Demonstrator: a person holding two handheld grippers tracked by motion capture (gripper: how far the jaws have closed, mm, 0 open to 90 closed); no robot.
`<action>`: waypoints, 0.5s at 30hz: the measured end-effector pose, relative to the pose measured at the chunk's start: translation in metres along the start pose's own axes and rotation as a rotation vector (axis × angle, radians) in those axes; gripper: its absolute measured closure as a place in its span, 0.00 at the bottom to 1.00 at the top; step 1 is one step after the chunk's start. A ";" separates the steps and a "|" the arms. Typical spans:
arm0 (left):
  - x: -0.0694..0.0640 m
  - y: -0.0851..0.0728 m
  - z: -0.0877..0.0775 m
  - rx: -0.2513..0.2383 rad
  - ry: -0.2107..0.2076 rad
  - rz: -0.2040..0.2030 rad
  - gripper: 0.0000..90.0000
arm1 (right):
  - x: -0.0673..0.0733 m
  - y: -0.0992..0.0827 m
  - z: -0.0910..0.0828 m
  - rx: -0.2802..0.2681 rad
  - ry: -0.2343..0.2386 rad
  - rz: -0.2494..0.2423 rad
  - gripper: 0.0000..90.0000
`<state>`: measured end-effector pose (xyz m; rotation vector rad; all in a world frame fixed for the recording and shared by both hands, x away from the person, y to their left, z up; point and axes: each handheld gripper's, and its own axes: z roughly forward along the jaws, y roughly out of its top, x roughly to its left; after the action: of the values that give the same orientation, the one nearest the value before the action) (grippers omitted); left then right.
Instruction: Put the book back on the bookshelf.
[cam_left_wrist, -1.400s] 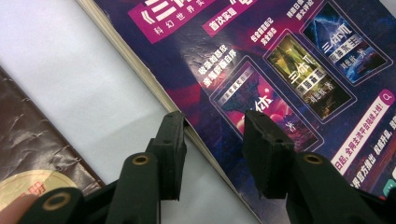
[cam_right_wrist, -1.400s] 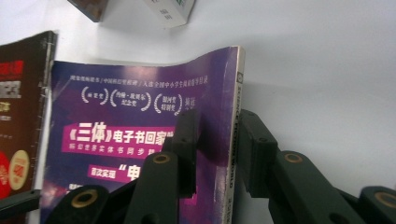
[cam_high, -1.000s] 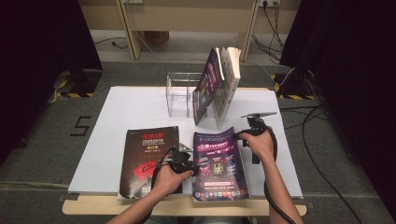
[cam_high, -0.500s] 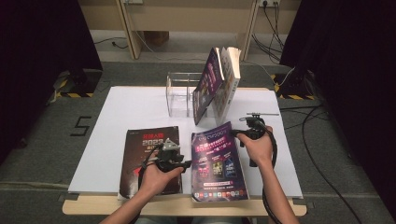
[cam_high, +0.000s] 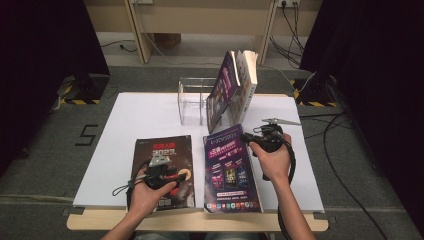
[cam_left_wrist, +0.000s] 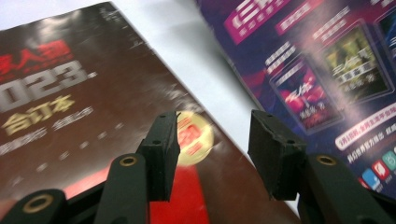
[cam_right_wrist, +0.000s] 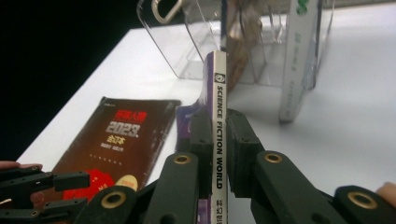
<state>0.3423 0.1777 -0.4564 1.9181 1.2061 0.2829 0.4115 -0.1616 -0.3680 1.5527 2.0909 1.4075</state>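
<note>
The white table (cam_high: 150, 120) carried everything. Near its far edge stood the clear acrylic rack (cam_high: 192, 100), with upright magazines (cam_high: 235, 85) leaning in its right side. In front of the rack, toward the person, the purple magazine (cam_high: 229, 167) lay with its right edge lifted; left of it lay the dark red magazine (cam_high: 165, 167), flat. The right gripper (cam_high: 247, 137) was clamped on the purple magazine's spine (cam_right_wrist: 218, 121). The left gripper (cam_left_wrist: 212, 151) hung over the dark red magazine's lower right corner, its jaws just opened and holding nothing.
</note>
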 end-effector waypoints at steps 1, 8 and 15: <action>0.002 -0.002 -0.003 -0.007 0.003 -0.007 0.58 | 0.003 0.001 -0.002 -0.011 0.000 -0.002 0.92; 0.015 -0.013 -0.018 -0.047 0.023 -0.060 0.58 | 0.024 0.009 -0.014 -0.083 0.023 -0.052 0.92; 0.022 -0.021 -0.026 -0.083 0.041 -0.087 0.59 | 0.045 0.021 -0.022 -0.178 0.032 -0.099 0.93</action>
<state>0.3254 0.2142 -0.4604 1.7915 1.2819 0.3224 0.3914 -0.1372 -0.3239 1.3489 1.9692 1.5456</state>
